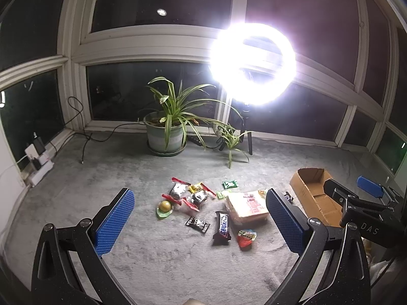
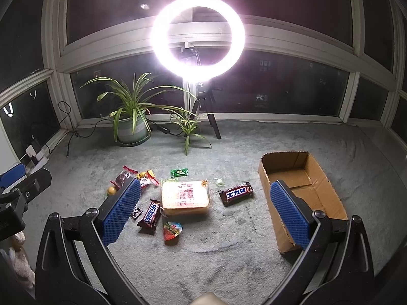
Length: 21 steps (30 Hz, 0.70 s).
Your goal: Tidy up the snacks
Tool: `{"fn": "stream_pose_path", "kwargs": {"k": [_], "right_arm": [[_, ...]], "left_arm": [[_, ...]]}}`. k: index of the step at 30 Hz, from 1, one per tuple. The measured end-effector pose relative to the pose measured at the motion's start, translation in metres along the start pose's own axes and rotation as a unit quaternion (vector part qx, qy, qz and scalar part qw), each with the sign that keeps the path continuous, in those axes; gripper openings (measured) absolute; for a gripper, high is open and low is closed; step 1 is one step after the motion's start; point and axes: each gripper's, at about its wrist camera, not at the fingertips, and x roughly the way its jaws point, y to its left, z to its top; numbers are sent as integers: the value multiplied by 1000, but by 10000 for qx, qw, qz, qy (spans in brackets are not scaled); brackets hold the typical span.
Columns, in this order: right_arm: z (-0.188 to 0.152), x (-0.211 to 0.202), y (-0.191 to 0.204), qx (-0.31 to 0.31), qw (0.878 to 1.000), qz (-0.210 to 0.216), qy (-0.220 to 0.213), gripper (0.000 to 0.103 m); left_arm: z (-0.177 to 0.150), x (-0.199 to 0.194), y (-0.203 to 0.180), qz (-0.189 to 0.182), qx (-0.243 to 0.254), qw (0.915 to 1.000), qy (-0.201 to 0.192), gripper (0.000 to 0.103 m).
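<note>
Snacks lie scattered on the grey carpet: a bagged loaf of bread (image 2: 185, 195), a Snickers bar (image 2: 150, 213), a second dark bar (image 2: 236, 193) to the right of the bread, a red jelly cup (image 2: 172, 230), a green packet (image 2: 179, 172) and several small wrappers (image 1: 189, 195). An open cardboard box (image 2: 302, 198) holding nothing stands to the right. My left gripper (image 1: 199, 218) hovers open above the snack pile, nothing between its fingers. My right gripper (image 2: 204, 212) is open too, over the bread and the box's left wall. The right gripper (image 1: 366, 198) also shows in the left wrist view beside the box (image 1: 318, 193).
A potted spider plant (image 1: 166, 129) and a smaller plant (image 2: 189, 127) stand by the windows. A bright ring light on a tripod (image 2: 198, 36) stands behind them. A power strip with cables (image 1: 38, 160) lies at the far left.
</note>
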Motion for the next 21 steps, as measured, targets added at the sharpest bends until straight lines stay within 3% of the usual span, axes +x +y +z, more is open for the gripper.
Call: {"fn": "stream_pose_path", "kwargs": {"k": [21], "right_arm": [[-7, 18, -9, 30, 9998, 29, 183, 103]], "left_arm": [[-5, 17, 1, -81, -28, 9997, 211, 102]]}}
